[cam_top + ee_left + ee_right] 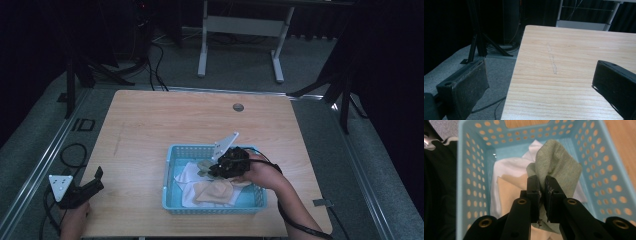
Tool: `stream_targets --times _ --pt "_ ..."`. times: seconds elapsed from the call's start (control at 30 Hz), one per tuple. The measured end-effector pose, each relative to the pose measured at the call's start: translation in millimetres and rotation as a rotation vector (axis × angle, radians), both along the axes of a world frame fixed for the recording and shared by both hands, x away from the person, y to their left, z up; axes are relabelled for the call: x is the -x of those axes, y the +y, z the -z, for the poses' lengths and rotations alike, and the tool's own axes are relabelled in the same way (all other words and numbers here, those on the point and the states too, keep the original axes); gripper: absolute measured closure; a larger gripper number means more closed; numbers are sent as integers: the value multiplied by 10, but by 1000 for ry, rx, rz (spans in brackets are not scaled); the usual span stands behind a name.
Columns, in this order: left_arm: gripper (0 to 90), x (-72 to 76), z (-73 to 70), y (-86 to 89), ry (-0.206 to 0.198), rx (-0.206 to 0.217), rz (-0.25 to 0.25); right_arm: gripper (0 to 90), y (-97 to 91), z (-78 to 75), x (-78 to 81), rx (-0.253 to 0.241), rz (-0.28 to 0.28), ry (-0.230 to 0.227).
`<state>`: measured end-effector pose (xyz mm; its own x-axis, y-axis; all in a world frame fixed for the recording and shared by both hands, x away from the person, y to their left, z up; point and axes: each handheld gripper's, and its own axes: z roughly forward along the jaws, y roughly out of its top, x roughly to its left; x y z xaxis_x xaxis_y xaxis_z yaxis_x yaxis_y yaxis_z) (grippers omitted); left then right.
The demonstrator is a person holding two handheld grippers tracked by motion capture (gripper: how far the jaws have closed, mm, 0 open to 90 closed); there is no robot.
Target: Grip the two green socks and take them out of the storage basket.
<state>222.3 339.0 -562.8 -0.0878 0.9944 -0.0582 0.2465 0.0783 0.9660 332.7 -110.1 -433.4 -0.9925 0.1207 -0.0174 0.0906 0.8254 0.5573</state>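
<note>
Right gripper [542, 185]: in the right gripper view its jaws are closed almost together on a fold of a grey-green cloth [556, 162], which bunches up above the jaw tips and hangs down between them; in the high view this gripper [207, 169] sits over the middle of the basket.

Left gripper [95, 181]: off at the bench's near left edge, well apart from the basket; its jaws stand wide apart with nothing between them, and in the left gripper view the gripper [540, 80] looks along the bare wood.

Basket [172, 155]: one light blue plastic basket with perforated walls, resting on the near half of the bench [150, 120].

Basket contents: three cloths counted. The grey-green cloth is lifted off the pile in the right jaws; a white cloth [509, 166] lies spread on the basket floor; a beige cloth [215, 191] lies on top of the white one, toward the near side.

Grey-green cloth relative to jaws: gripped at a pinched fold, the rest spreading up and to the right of the jaws, inside the basket walls.

Bench surface: a faint scuff line [552, 61] runs along the wood; a round grommet [238, 107] sits near the far edge.
</note>
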Motion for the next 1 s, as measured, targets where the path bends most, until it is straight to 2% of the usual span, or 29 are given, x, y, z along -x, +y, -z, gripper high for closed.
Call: stream_targets --times 0.23,0.47,0.73,1.0 --pt "5 -1 0 -1 1 -1 -1 829 -142 -200 31 -37 12 -22" --pt "5 -1 -1 -3 2 -2 -3 829 -427 -394 47 -58 55 -50" --pt "5 -1 0 -3 2 -2 -2 829 -826 -456 61 -60 128 -66" --pt "5 -1 -1 -5 3 -4 -2 829 -1323 -477 98 -69 229 -74"
